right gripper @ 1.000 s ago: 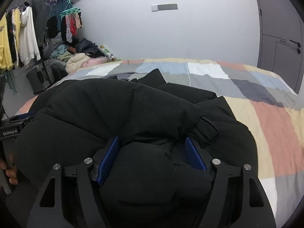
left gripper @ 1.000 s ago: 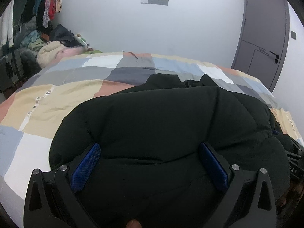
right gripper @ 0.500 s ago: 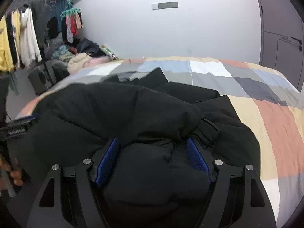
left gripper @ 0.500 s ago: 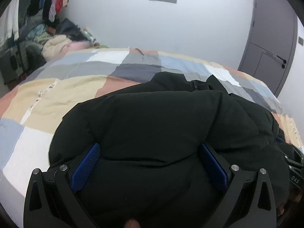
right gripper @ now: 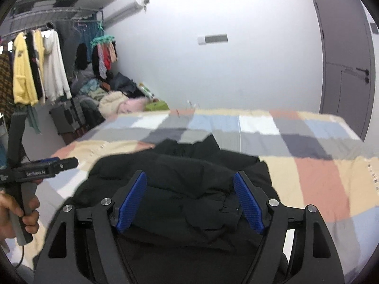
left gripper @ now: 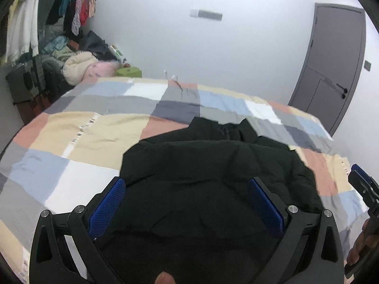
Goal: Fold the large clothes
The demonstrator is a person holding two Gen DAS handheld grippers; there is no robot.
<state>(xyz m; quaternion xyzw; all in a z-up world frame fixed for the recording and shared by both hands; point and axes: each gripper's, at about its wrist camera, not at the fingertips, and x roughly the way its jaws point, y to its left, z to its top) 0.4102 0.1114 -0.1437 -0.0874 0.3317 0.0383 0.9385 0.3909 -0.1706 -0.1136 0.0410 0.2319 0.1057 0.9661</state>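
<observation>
Black padded jacket [left gripper: 213, 177], near hem cut off, bunched on bed [left gripper: 94, 127]; left hand-held gripper [left gripper: 187, 203] and right hand-held gripper [right gripper: 190, 200] wide, pads clear of fabric.

black puffy jacket [left gripper: 213, 177], bunched on bed

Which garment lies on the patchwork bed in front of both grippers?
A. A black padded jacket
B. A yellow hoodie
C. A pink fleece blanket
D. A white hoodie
A: a black padded jacket lies bunched on the checked bedspread, while the yellow hoodie and white hoodie hang on the clothes rack at the left.
</observation>
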